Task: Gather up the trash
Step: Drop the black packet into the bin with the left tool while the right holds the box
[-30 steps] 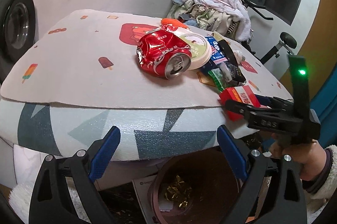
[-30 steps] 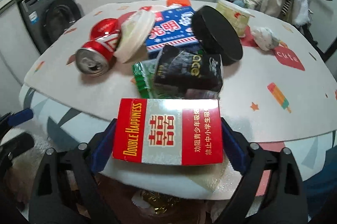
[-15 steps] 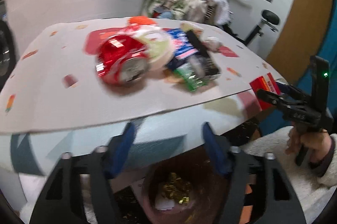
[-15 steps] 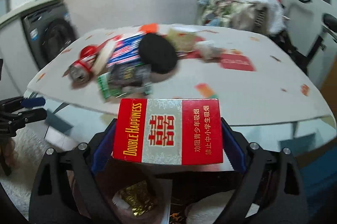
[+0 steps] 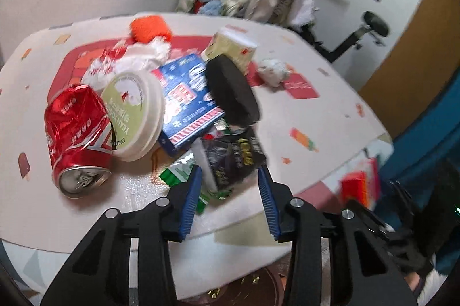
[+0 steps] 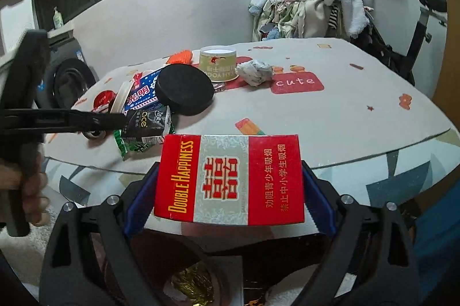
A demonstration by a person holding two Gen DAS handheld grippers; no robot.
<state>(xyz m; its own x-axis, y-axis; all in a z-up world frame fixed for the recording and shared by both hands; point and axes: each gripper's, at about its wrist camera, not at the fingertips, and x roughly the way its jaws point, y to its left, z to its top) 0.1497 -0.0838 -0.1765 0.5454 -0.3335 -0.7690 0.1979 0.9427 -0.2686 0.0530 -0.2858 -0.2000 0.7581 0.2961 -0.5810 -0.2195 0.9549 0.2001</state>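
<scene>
**Clerk:** Start with the tongs; what does each one carry?

**Operator:** Item one, my right gripper; clamped across the red cigarette pack, blue pads pressing both short ends; the pack hangs flat, off the near edge of the table, above the brown bin on the floor; gold foil lies inside that bin.

**Clerk:** And the left?

**Operator:** Item two, my left gripper; jaws have just been closing and now stand part-way in; the black snack wrapper sits between the blue pads; the picture is blurred, so I cannot tell whether the pads press it or only flank it; in the right view its fingers reach to the wrapper's left edge.

**Clerk:** List the rest of the trash.

**Operator:** All in one heap on the table's left half; crushed red can, lying on its side, mouth toward me; pale green tub lid leaning on the can; blue carton beside it; black round lid tilted over the carton; green packet under the black wrapper; yoghurt cup upside down behind the black lid; crumpled tissue just right of the cup; orange scrubber at the far side.

**Clerk:** Anything off the table?

**Operator:** Pile of clothes behind it; washing machine at far left; my bare hand on the left tool's handle.
</scene>
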